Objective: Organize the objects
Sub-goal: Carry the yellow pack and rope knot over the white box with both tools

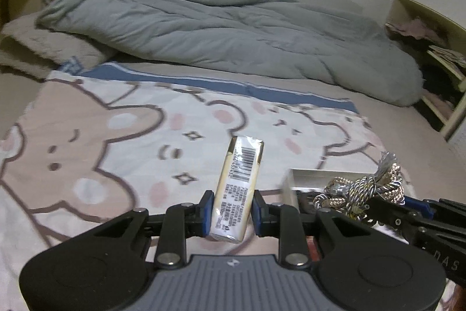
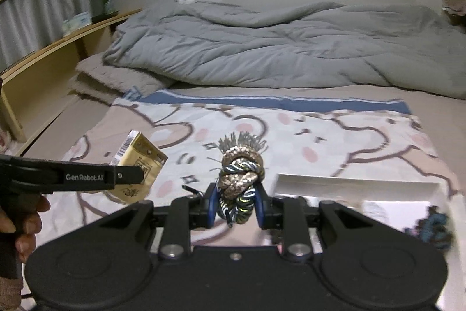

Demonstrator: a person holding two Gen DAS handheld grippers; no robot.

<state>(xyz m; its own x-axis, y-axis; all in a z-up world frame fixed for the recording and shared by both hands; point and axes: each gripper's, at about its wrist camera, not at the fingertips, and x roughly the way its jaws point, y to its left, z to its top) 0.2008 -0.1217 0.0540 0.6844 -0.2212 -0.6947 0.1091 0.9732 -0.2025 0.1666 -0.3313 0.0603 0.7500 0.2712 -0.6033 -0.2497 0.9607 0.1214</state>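
Observation:
My left gripper [image 1: 232, 216] is shut on a cream and gold box with a barcode [image 1: 238, 185] and holds it above the bear-print blanket [image 1: 116, 142]. The box also shows in the right wrist view [image 2: 139, 168], behind the left gripper's arm. My right gripper [image 2: 236, 209] is shut on a knotted bundle of gold and silver-blue cord [image 2: 240, 177] with a frayed tuft on top. The cord bundle also shows at the right of the left wrist view [image 1: 367, 188]. A shiny metal tray [image 2: 364, 191] lies on the blanket just right of the right gripper and shows in the left wrist view [image 1: 314, 175].
A crumpled grey duvet [image 1: 218, 25] fills the far half of the bed. A folded beige blanket [image 2: 116, 80] lies at the left. A wooden shelf [image 2: 58, 45] with a green bottle [image 2: 106, 0] runs along the left. Open shelving [image 1: 439, 72] stands at the right.

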